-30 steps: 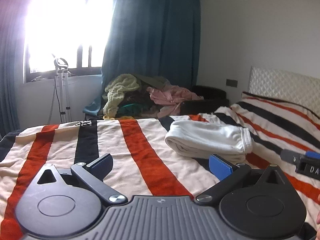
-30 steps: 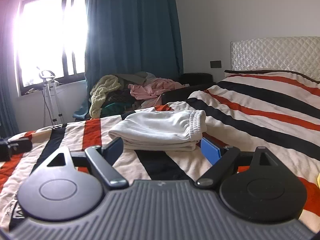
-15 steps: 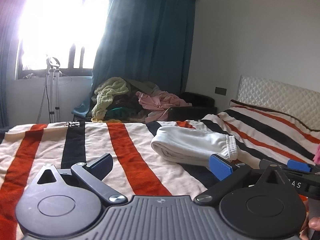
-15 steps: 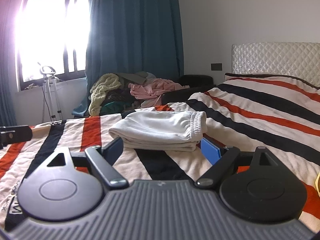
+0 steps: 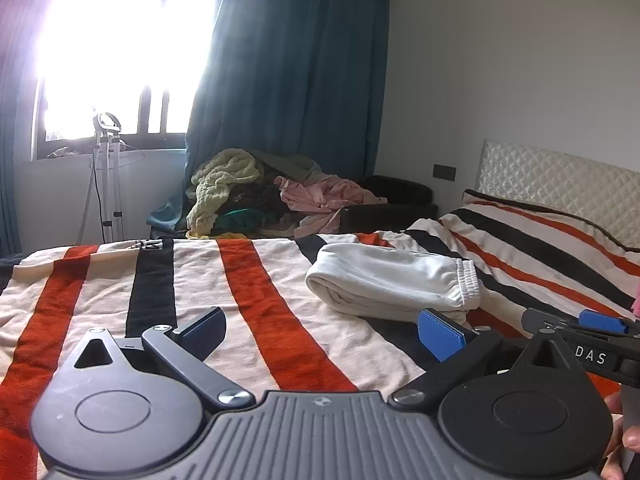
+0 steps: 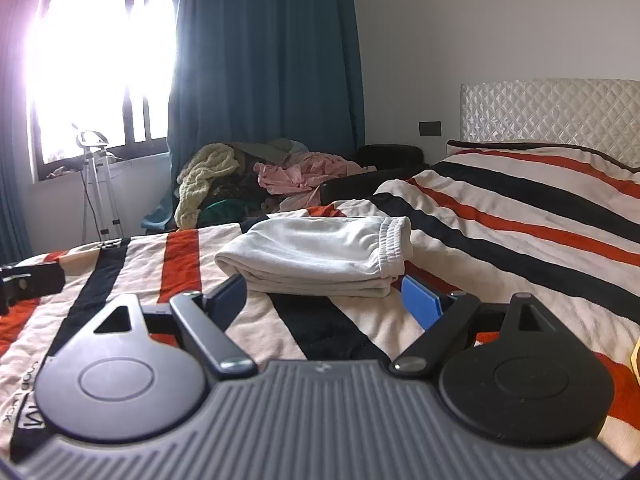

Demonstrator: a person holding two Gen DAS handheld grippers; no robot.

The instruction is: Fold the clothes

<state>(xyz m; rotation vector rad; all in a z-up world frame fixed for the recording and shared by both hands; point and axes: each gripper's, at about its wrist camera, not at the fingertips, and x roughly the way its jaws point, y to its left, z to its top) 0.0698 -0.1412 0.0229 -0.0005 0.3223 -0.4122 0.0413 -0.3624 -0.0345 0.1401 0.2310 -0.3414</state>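
Observation:
A folded white garment with an elastic waistband (image 5: 392, 280) lies on the striped bed cover (image 5: 260, 300); it also shows in the right wrist view (image 6: 320, 256). My left gripper (image 5: 320, 334) is open and empty, low over the cover, to the left of and in front of the garment. My right gripper (image 6: 324, 300) is open and empty, just in front of the garment's near edge. The right gripper's side shows at the right edge of the left wrist view (image 5: 588, 332). The left gripper's tip shows at the left edge of the right wrist view (image 6: 28, 284).
A heap of unfolded clothes (image 5: 260, 196) lies on a dark seat beyond the bed's far edge, below the blue curtain (image 5: 288, 80). A metal stand (image 5: 106, 176) is by the bright window. The quilted headboard (image 6: 552, 112) is at the right.
The left gripper has swung slightly, so the folded garment sits more to its right and the right gripper shows more beside it. The right gripper has hardly moved. Both stay open.

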